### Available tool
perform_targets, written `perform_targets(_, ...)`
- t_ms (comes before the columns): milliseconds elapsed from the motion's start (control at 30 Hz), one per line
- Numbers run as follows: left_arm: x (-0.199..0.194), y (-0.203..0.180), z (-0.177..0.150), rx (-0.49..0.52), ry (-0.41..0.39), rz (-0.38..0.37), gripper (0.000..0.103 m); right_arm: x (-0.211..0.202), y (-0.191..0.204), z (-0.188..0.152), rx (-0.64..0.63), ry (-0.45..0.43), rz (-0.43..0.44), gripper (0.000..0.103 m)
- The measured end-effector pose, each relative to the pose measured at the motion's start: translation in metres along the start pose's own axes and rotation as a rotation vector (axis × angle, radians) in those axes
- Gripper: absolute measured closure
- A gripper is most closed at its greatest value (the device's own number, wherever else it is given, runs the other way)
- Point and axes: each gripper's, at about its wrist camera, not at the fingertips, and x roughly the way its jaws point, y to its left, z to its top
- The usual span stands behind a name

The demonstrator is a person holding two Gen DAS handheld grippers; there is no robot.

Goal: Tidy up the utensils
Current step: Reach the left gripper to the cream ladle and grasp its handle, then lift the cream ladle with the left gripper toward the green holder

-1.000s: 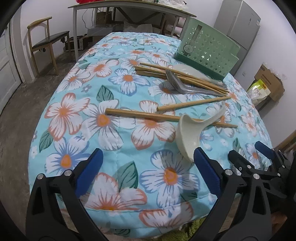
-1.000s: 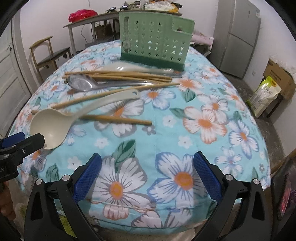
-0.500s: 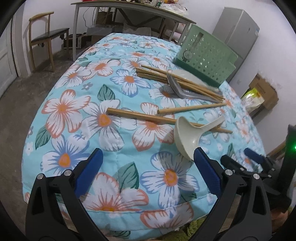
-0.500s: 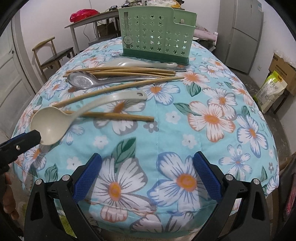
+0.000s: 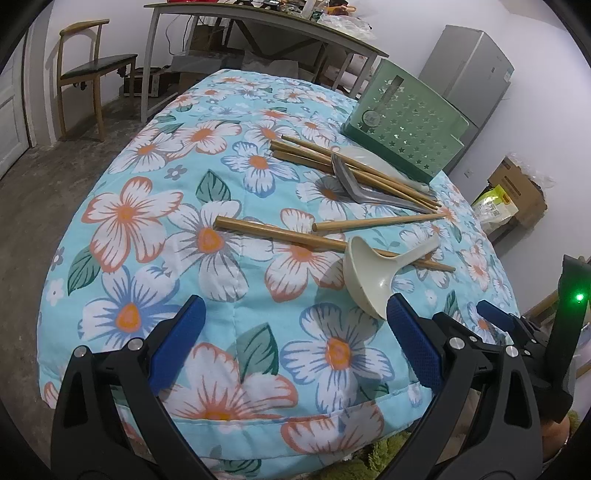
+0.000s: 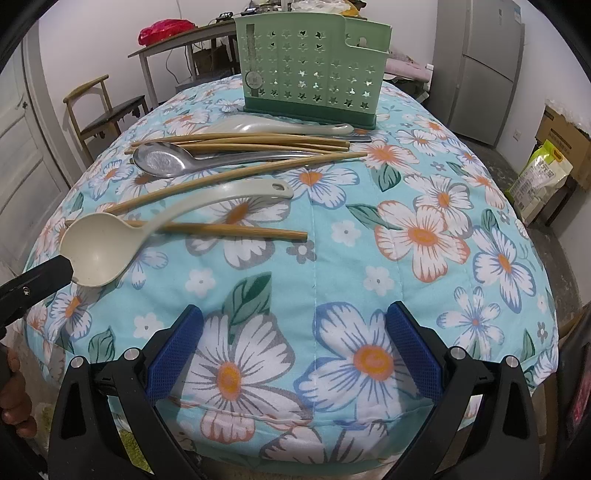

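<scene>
A cream plastic ladle (image 6: 96, 251) (image 5: 369, 273) lies across a wooden chopstick (image 6: 236, 230) near the table's front. Behind it lie more chopsticks (image 6: 251, 142) (image 5: 354, 170), a steel spoon (image 6: 166, 160) (image 5: 351, 182) and a pale rice paddle (image 6: 258, 125). A green perforated utensil holder (image 6: 310, 70) (image 5: 406, 136) stands upright at the far end. My left gripper (image 5: 293, 326) is open, low at the table's edge, its right finger close to the ladle bowl. My right gripper (image 6: 293, 339) is open and holds nothing, over the front edge.
The table wears a floral blue quilted cloth (image 6: 424, 236). A wooden chair (image 5: 96, 70), a long grey table (image 5: 258, 26), a grey fridge (image 6: 487, 62) and a cardboard box with a bag (image 6: 546, 162) stand around. A hand (image 6: 14, 406) shows at lower left.
Both grippers have moved slightly forward toward the table. The left gripper's finger now sits closer to the ladle bowl. The utensils have not moved.
</scene>
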Motion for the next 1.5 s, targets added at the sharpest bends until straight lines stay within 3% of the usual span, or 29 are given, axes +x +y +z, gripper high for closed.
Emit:
perform_targets(233, -0.019, -0.009, 0.002, 0.053, -0.065, -0.062, 0.009, -0.002, -0.003, -0.002, 0.011, -0.014, 0.017, 0.006)
perform_targets(367, -0.022, -0.024, 0.006, 0.093, -0.058, -0.128, 0.010, -0.003, -0.004, -0.003, 0.015, -0.020, 0.025, 0.006)
perform_targets(433, -0.018, -0.027, 0.005, 0.096, -0.040, -0.151, 0.023, -0.003, -0.004, -0.003, 0.016, -0.021, 0.027, 0.006)
perform_targets(633, 0.003, -0.019, 0.009, 0.010, 0.032, -0.195, 0.047, -0.003, -0.004, -0.003, 0.017, -0.023, 0.026, 0.006)
perform_targets(767, 0.021, -0.010, 0.011, -0.042, 0.074, -0.181, 0.062, -0.003, -0.004, -0.003, 0.016, -0.023, 0.023, 0.006)
perform_targets(1067, 0.024, -0.008, 0.013, -0.046, 0.099, -0.151, 0.097, -0.003, -0.004, -0.003, 0.017, -0.031, 0.023, 0.006)
perform_targets(1267, 0.007, -0.006, 0.015, -0.065, 0.071, -0.166, 0.100, -0.003, -0.004, -0.005, 0.016, -0.039, 0.023, 0.006)
perform_targets(1500, -0.025, 0.002, 0.030, -0.087, -0.017, -0.165, 0.100, -0.003, -0.004, -0.005, 0.016, -0.040, 0.023, 0.006)
